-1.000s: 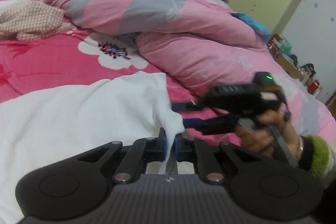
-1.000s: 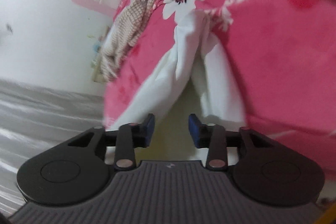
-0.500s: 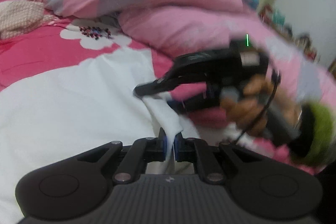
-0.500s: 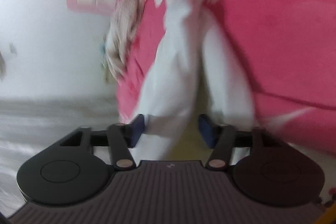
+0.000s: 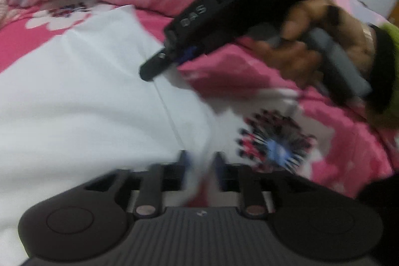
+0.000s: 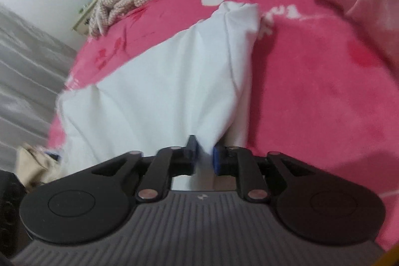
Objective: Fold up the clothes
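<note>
The pink floral bedcover (image 6: 311,81) fills both views, with the white garment (image 6: 159,81) spread over its left half, from about 12 o'clock down to 7 o'clock in the right wrist view. A second ago the right gripper (image 6: 204,153) was open beside this cloth; now its fingers are narrow and pinch a gathered edge. The left gripper (image 5: 199,166), blurred, seems slightly wider than before, cloth between its pads. With both edges held, I judge a fold can begin.
</note>
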A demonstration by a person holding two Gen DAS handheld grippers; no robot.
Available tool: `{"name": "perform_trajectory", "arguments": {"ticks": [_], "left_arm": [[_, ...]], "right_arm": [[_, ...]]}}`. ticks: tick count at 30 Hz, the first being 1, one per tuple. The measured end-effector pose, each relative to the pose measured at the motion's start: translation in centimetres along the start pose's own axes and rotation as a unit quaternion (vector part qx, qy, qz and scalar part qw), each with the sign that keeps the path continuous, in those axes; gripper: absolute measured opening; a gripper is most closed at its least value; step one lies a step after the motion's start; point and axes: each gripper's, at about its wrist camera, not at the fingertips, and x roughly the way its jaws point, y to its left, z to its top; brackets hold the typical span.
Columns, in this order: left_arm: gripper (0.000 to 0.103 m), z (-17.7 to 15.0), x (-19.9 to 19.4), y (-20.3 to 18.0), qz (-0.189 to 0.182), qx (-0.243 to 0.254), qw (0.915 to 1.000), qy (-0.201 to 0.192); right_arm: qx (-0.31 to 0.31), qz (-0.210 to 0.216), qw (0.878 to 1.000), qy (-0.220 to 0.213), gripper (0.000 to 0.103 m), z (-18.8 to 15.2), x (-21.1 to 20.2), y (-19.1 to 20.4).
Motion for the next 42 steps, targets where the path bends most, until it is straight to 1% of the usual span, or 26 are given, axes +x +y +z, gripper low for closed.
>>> {"name": "perform_trajectory", "arguments": {"ticks": [3, 4, 6, 7, 8, 10, 12, 15, 18, 19, 20, 21, 22, 24, 25, 28, 30, 32, 33, 35, 36, 37, 38, 39, 41, 42], "left_arm": [[0.044, -0.4, -2.1, -0.3, -0.036, 0.013, 0.9993, 0.002], [0.045, -0.3, -3.0, 0.0, -0.052, 0.009, 0.9986, -0.001], [0.046, 0.2, -4.9, 1.5, -0.076, -0.019, 0.9966, -0.025], [0.049, 0.5, -5.8, 2.2, -0.085, -0.034, 0.995, -0.039], [0.05, 0.8, -6.3, 3.0, -0.085, -0.046, 0.9939, -0.053], [0.05, 1.4, -6.1, 4.5, -0.056, -0.062, 0.994, -0.07], [0.05, 1.7, -4.2, 5.8, -0.027, -0.072, 0.9952, -0.062], [0.046, 0.8, -0.8, 7.1, -0.001, -0.087, 0.9958, -0.028], [0.05, -0.5, 0.2, 7.1, 0.006, -0.084, 0.9957, -0.039], [0.053, -0.8, 0.2, 6.8, 0.007, -0.077, 0.9959, -0.046], [0.054, -1.1, 0.2, 6.5, 0.009, -0.073, 0.996, -0.052], [0.055, -1.5, 0.2, 6.2, 0.013, -0.067, 0.996, -0.057], [0.055, -1.8, 0.3, 6.0, 0.017, -0.061, 0.9961, -0.061], [0.055, -2.0, 0.3, 5.8, 0.018, -0.053, 0.9961, -0.068], [0.056, -2.0, 0.3, 5.8, 0.017, -0.052, 0.996, -0.071], [0.059, -1.9, 0.2, 6.4, 0.006, -0.059, 0.9956, -0.072], [0.059, -1.9, 0.2, 6.6, 0.001, -0.06, 0.9956, -0.073], [0.059, -1.9, 0.3, 6.7, -0.002, -0.059, 0.9955, -0.074], [0.059, -1.9, 0.3, 6.7, -0.003, -0.059, 0.9954, -0.075], [0.06, -2.0, 0.3, 6.7, -0.005, -0.059, 0.9952, -0.077], [0.06, -2.0, 0.4, 6.7, -0.005, -0.058, 0.9952, -0.079], [0.061, -2.0, 0.4, 6.7, -0.004, -0.057, 0.9952, -0.08], [0.062, -2.0, 0.4, 6.7, -0.003, -0.055, 0.9952, -0.081], [0.062, -2.0, 0.4, 6.6, -0.002, -0.053, 0.9953, -0.081], [0.063, -2.0, 0.6, 6.7, 0.001, -0.048, 0.9954, -0.083], [0.063, -2.0, 0.6, 6.7, 0.002, -0.046, 0.9954, -0.083]], "right_arm": [[-0.041, -0.037, 0.998, -0.001, 0.032, -0.2, -1.7, -0.2], [-0.054, -0.046, 0.997, -0.01, 0.033, 0.2, -2.6, -0.1], [-0.081, -0.062, 0.994, -0.042, 0.033, 1.8, -4.1, 0.4], [-0.099, -0.065, 0.991, -0.06, 0.034, 2.8, -4.3, 0.8], [-0.116, -0.068, 0.988, -0.078, 0.034, 3.8, -4.4, 1.3], [-0.153, -0.073, 0.98, -0.104, 0.035, 5.8, -4.1, 2.3], [-0.194, -0.077, 0.973, -0.096, 0.035, 7.3, -1.6, 3.2], [-0.257, -0.081, 0.959, -0.084, 0.033, 9.5, 2.1, 4.6], [-0.301, -0.089, 0.948, -0.053, 0.03, 11.1, 6.2, 5.1], [-0.305, -0.095, 0.947, -0.035, 0.023, 11.4, 7.5, 4.8], [-0.302, -0.1, 0.948, -0.018, 0.016, 11.4, 8.4, 4.2], [-0.293, -0.099, 0.951, -0.01, 0.005, 11.1, 8.8, 3.7], [-0.285, -0.1, 0.953, -0.021, 0.002, 10.6, 8.5, 3.2], [-0.257, -0.108, 0.958, -0.068, 0.001, 9.9, 6.7, 2.5], [-0.23, -0.105, 0.964, -0.084, 0.001, 9.7, 5.8, 1.8], [-0.125, -0.075, 0.983, -0.112, 0.002, 10.0, 3.7, -1.1], [-0.068, -0.054, 0.987, -0.133, 0.005, 10.9, 2.5, -2.7], [-0.019, -0.037, 0.99, -0.132, 0.006, 12.5, 2.4, -3.9], [-0.008, -0.036, 0.992, -0.123, 0.008, 13.2, 2.8, -4.2], [-0.003, -0.03, 0.995, -0.095, 0.024, 14.3, 4.1, -4.4], [-0.003, -0.025, 0.997, -0.079, 0.041, 14.7, 4.9, -4.4], [-0.002, -0.021, 0.998, -0.062, 0.05, 15.0, 5.8, -4.4], [-0.005, -0.016, 0.999, -0.043, 0.05, 15.2, 6.8, -4.4], [-0.012, -0.015, 0.999, -0.025, 0.049, 15.3, 7.7, -4.3], [-0.028, -0.024, 0.999, -0.005, 0.022, 14.8, 8.6, -3.9], [-0.029, -0.029, 0.999, -0.011, 0.016, 14.4, 8.3, -3.8]]}}
